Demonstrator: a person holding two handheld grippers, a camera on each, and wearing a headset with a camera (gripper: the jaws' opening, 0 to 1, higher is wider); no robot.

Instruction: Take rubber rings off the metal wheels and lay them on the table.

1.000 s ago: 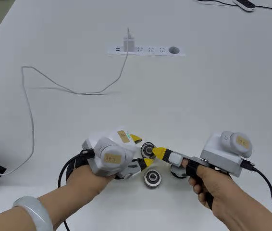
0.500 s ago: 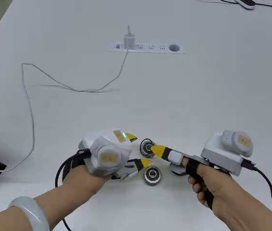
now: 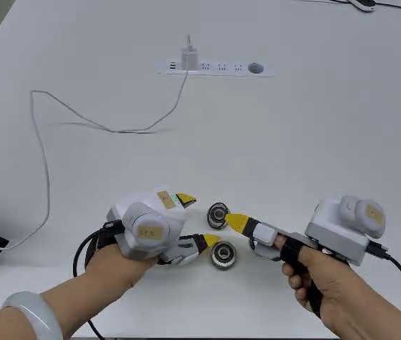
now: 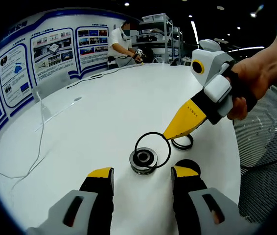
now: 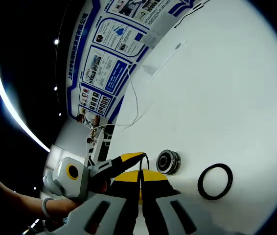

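Jaws of the left gripper (image 3: pixel 199 219) stand wide apart in the head view and hold nothing. Those of the right gripper (image 3: pixel 234 222) are pressed together, with their yellow tip just beside a metal wheel (image 3: pixel 218 214). A second wheel (image 3: pixel 223 256) sits nearer the person, close to the left gripper's lower jaw.

In the left gripper view the metal wheel rests on the table (image 3: pixel 292 142) between and ahead of the open jaws. A rubber ring (image 4: pixel 151 133) stands up off it, caught at its upper edge by the right gripper's tip, while its lower edge overlaps the wheel. A loose ring (image 4: pixel 180 148) lies flat beyond.

In the right gripper view the closed jaws show a thin dark curve at their tip. A wheel stands just beside them, though which of the two cannot be told, and the loose ring lies flat nearby.

The step in hand looks like peeling this ring free. The next move probably calls for lifting it clear of the wheel and laying it beside the other. The second wheel looks as if it keeps its ring.

The tabletop is plain smooth white, with a power strip (image 3: pixel 215 69) and a trailing cable (image 3: pixel 44 163). Blue posters (image 4: pixel 55 49) line the wall under ceiling lights.
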